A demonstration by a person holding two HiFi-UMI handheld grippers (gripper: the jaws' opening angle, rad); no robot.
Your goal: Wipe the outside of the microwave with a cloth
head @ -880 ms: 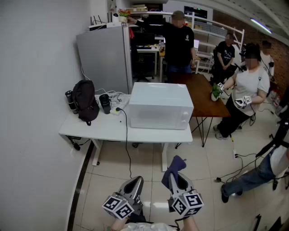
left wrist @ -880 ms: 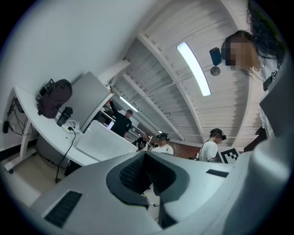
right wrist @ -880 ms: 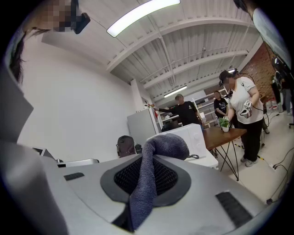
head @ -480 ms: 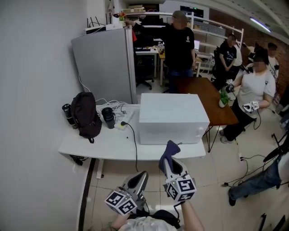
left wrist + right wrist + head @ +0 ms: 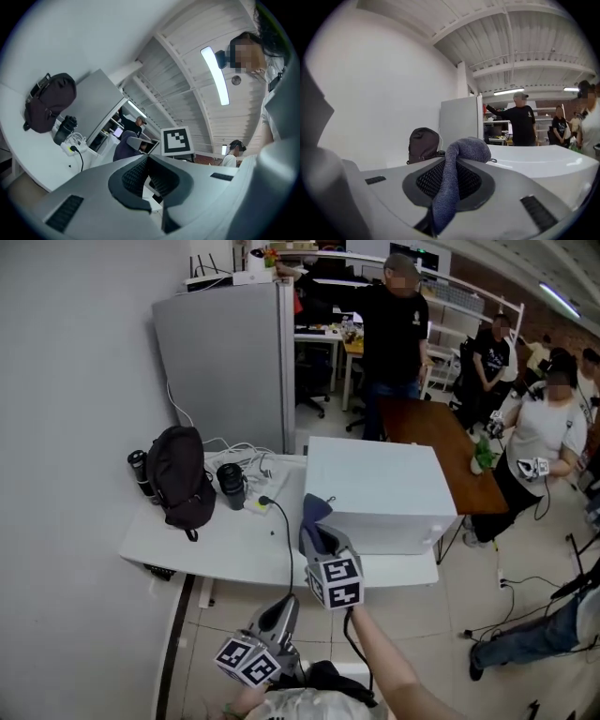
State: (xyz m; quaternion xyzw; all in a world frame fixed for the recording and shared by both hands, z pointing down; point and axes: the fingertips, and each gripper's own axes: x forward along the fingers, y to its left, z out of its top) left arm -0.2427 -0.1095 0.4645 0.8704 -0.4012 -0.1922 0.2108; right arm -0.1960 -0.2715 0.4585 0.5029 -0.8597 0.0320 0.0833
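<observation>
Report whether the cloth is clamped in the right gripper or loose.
Clamped: the right gripper is shut on the cloth, which bunches above its jaws.

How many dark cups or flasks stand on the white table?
2. One flask stands left of the backpack; one cup stands right of it. The backpack could hide more.

- The room is bright all over. Long lamps [image 5: 215, 75] on the ceiling give the light, and one glows hard white in the left gripper view.
- The white microwave [image 5: 380, 488] top looks pale and washed out.
- A soft shadow lies under the table [image 5: 220, 554].
- Both gripper views are round with black corners, and straight lines bend near the edges.
- The cloth [image 5: 452, 187] up close looks sharp.
</observation>
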